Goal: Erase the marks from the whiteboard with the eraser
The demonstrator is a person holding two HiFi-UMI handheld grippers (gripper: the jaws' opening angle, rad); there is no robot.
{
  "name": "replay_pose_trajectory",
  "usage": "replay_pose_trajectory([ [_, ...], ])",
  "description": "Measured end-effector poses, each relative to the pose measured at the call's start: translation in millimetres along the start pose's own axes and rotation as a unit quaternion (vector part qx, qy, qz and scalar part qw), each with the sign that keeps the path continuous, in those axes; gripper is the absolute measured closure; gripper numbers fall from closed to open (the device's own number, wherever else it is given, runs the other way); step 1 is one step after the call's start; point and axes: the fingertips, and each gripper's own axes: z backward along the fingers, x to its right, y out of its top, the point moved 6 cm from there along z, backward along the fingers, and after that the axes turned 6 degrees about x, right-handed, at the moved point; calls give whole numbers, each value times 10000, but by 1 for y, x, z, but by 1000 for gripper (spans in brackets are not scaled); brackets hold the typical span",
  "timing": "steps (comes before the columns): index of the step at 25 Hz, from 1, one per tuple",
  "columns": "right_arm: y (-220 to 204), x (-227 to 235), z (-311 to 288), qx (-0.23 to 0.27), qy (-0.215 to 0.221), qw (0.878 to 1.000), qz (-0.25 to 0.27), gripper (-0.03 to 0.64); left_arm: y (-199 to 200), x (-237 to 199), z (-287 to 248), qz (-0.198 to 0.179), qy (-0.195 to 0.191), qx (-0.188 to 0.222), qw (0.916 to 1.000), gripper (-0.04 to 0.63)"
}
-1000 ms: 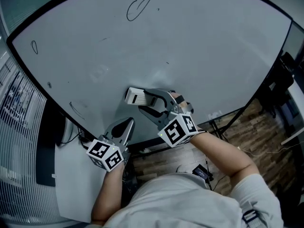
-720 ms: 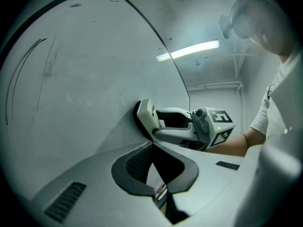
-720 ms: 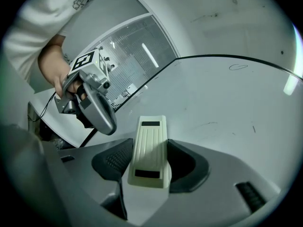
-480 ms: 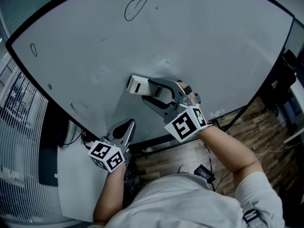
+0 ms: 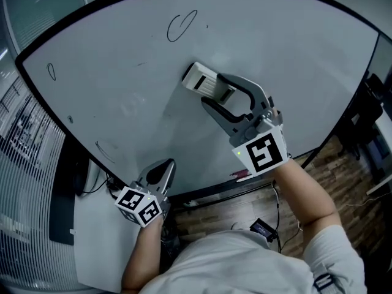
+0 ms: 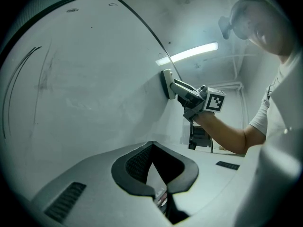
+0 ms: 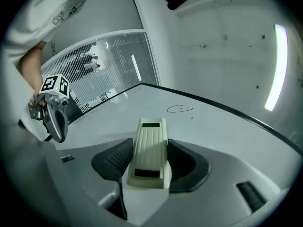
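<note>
The whiteboard (image 5: 294, 66) fills most of the head view. On it are a black loop (image 5: 181, 25) near the top, a small oval (image 5: 52, 71) at the left and a curved stroke (image 5: 104, 150) low on the left. My right gripper (image 5: 211, 92) is shut on the cream eraser (image 5: 202, 80), which lies flat against the board a little below the loop. In the right gripper view the eraser (image 7: 150, 150) sits between the dark pads (image 7: 113, 162), with the loop (image 7: 180, 109) ahead. My left gripper (image 5: 160, 171) is shut on nothing, near the board's bottom edge.
The board's black frame (image 5: 202, 192) runs along its lower edge. Window blinds (image 5: 18, 146) stand at the left, next to a white surface (image 5: 92, 237). Wooden floor (image 5: 343, 164) lies at the right, and a small dark object (image 5: 263, 228) lies below.
My right gripper has carried the eraser up and to the right across the board, toward the loop. The left gripper has stayed near the bottom edge.
</note>
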Motion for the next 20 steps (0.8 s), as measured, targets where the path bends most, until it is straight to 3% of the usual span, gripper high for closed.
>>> replay_pose_trajectory([
  [10,-22,-60,-1,90,470,9979,-445,377,-3,1,-13,-4,-52,-126,9999,589],
  [20,-70,-153,8,-256,1432,9835,-1073,377,-18,0,-12,91,42,-358,9993,589],
])
